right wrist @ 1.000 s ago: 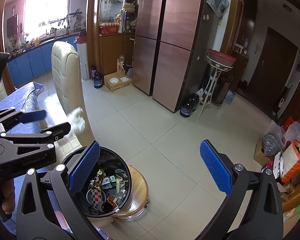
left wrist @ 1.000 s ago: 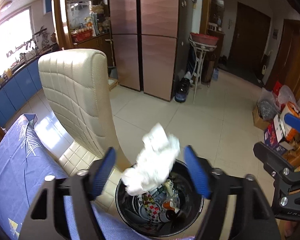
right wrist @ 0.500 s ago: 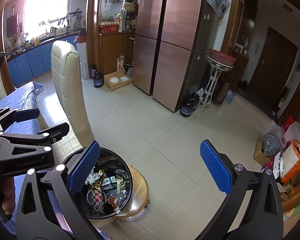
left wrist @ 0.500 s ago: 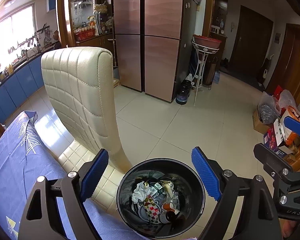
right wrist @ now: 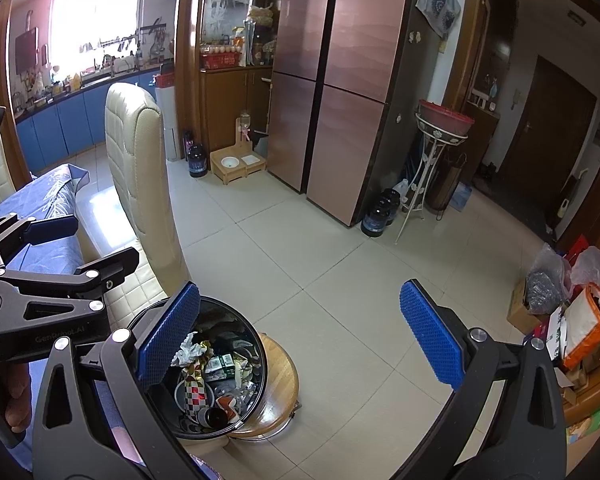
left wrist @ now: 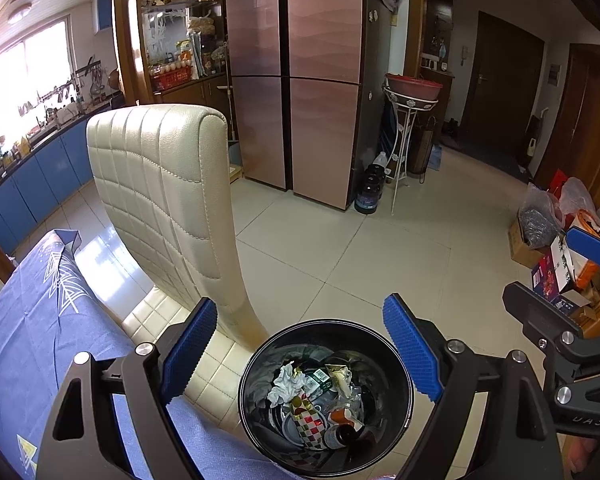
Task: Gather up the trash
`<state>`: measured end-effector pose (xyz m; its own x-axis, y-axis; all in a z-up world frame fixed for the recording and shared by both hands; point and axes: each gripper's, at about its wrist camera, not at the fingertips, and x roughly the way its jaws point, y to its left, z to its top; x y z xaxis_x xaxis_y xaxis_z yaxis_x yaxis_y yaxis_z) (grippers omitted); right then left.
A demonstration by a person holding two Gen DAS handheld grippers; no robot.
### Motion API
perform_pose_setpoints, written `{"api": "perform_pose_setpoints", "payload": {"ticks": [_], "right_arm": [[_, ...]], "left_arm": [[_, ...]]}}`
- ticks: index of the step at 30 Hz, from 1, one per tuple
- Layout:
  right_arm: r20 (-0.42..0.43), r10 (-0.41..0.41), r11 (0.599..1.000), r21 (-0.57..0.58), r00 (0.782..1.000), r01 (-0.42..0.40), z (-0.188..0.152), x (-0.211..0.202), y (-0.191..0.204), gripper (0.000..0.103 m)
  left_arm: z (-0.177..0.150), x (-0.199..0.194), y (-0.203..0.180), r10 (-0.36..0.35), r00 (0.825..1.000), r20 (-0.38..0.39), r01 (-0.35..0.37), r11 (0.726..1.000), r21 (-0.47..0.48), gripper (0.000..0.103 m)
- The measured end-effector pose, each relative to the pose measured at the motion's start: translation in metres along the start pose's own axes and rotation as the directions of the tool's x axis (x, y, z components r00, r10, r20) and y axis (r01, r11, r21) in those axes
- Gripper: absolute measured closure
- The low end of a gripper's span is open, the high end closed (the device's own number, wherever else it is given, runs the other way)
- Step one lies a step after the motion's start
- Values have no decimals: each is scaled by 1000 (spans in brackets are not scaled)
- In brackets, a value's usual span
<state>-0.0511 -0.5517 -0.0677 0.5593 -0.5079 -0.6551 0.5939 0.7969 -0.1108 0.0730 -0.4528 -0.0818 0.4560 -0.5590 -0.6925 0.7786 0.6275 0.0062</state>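
A black round trash bin (left wrist: 404, 368) sits below my left gripper (left wrist: 300, 352), which is open and empty above its rim. Inside lie a crumpled white tissue (left wrist: 284, 384), a checkered wrapper (left wrist: 308, 424), a dark bottle (left wrist: 340, 436) and other scraps. In the right wrist view the bin (right wrist: 260, 376) stands on a round wooden stool (right wrist: 280, 380), with the tissue (right wrist: 186, 352) on top of the trash. My right gripper (right wrist: 300, 336) is open and empty, to the right of the bin. The left gripper (right wrist: 76, 276) shows at the left edge.
A cream padded chair (left wrist: 168, 200) stands just left of the bin, beside a table with a blue cloth (left wrist: 32, 340). Copper fridge doors (left wrist: 300, 80) and a metal plant stand (left wrist: 408, 132) are behind. Bags and boxes (left wrist: 560, 240) pile at the right. Pale tile floor (right wrist: 340, 280) lies between.
The white tissue left my left gripper's open jaws and dropped into the bin, where it now lies. The left gripper has risen slightly. The right gripper has barely moved.
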Motion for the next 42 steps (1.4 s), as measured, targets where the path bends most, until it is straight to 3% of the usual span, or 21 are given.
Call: {"api": "perform_pose_setpoints", "payload": {"ticks": [42], "right_arm": [[14, -3, 1000, -2, 1000, 3, 3, -11, -5, 4]], "left_arm": [[-1, -11, 2, 22, 1000, 6, -22, 1000, -5, 20]]}}
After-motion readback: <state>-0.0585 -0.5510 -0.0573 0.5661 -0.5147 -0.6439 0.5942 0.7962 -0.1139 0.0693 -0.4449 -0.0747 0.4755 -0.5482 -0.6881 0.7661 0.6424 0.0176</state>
